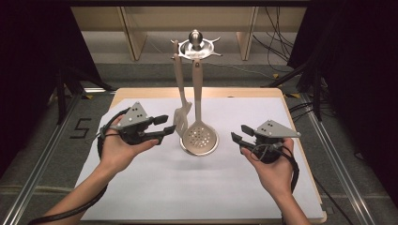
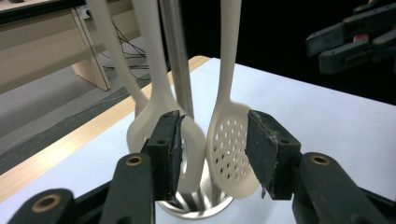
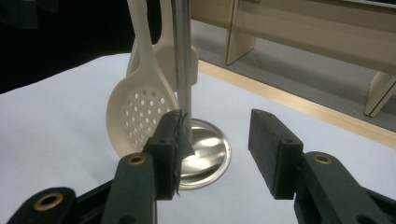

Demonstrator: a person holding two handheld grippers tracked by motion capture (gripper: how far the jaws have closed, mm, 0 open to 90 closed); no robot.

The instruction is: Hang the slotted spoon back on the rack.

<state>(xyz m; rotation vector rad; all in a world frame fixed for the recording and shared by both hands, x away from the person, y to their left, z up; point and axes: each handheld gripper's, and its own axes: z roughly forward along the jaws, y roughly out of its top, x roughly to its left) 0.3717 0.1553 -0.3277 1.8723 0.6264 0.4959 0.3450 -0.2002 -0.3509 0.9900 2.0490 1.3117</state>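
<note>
- Hanging from one metal utensil stand (image 1: 195,47) at the middle of the bench (image 1: 141,91) are two cream-coloured utensils: one slotted turner (image 1: 180,117) and one perforated skimmer (image 1: 200,136).
- One white sheet (image 1: 187,187) covers most of the bench top, and the stand's round base (image 3: 212,154) sits on it.
- One upright metal pole (image 3: 182,70) rises from that base; at its top are a ball knob and a ring of hooks that carry the utensil handles.
- Two hand-held grippers are in use, one in each of the person's hands, one on each side of the stand.
- Left gripper (image 1: 162,129): its two black jaws stand well apart with nothing clamped. In the left gripper view they frame the lower ends of the two utensils; the turner's head is behind the left-hand jaw and the skimmer's bowl (image 2: 231,149) shows in the gap, with no pad seen pressing on either.
- In the high view this gripper's tips are just beside the turner's head; whether they touch it I cannot tell.
- Right gripper (image 1: 240,136): its two jaws are also spread wide and hold nothing. It points toward the stand from the right and is clear of the base and of the skimmer.
- In the right gripper view the pole and base lie beyond the jaws, with the skimmer's holed bowl left of the pole.
</note>
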